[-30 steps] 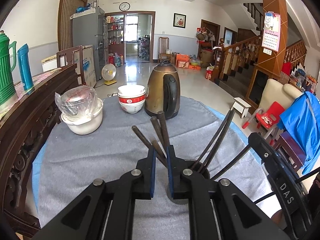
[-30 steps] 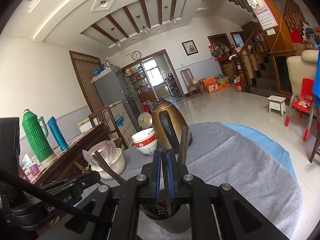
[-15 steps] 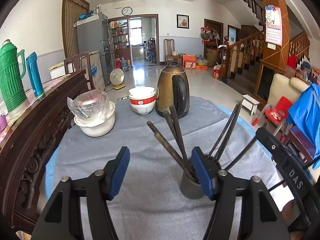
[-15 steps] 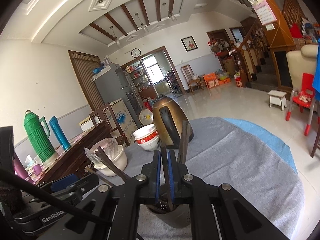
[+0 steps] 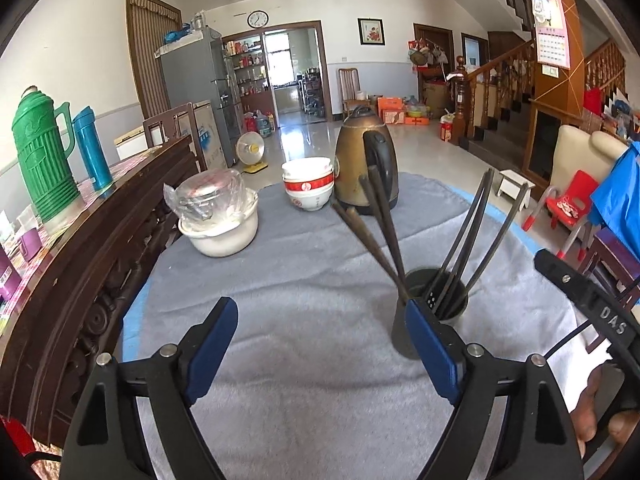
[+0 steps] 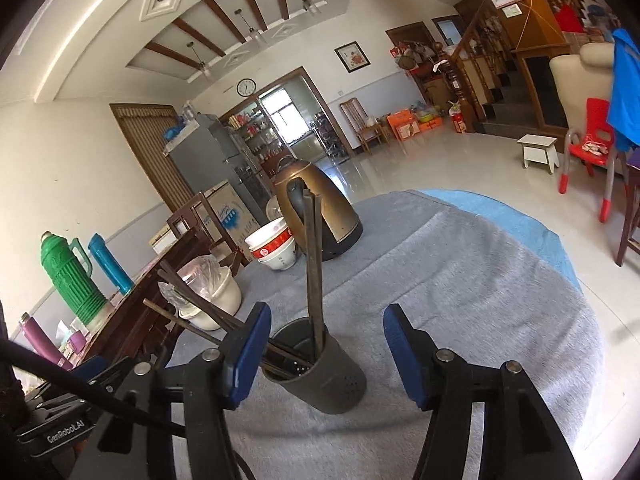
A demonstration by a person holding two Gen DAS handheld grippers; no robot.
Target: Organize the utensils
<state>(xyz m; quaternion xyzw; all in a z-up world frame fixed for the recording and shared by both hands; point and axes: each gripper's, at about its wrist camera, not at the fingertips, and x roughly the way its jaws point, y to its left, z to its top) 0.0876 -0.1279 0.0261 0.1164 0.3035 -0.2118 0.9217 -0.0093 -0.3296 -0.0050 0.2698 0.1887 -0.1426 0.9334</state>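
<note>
A dark round utensil holder (image 5: 436, 296) stands on the grey table cloth (image 5: 304, 280), with several dark chopsticks (image 5: 384, 216) leaning out of it. It also shows in the right wrist view (image 6: 320, 368) with its chopsticks (image 6: 314, 264). My left gripper (image 5: 320, 336) is open and empty, just before the holder and to its left. My right gripper (image 6: 326, 344) is open and empty, with a finger on each side of the holder, apart from it.
A brass kettle (image 5: 366, 160), stacked red and white bowls (image 5: 308, 188) and a white pot with a plastic-wrapped lid (image 5: 218, 216) stand at the table's far side. A dark wooden sideboard (image 5: 80, 264) with a green thermos (image 5: 42, 160) runs along the left.
Both grippers have opened and let go of the chopsticks, which now rest in the holder. The left gripper has drawn back towards me; the right opened within the last half second.
</note>
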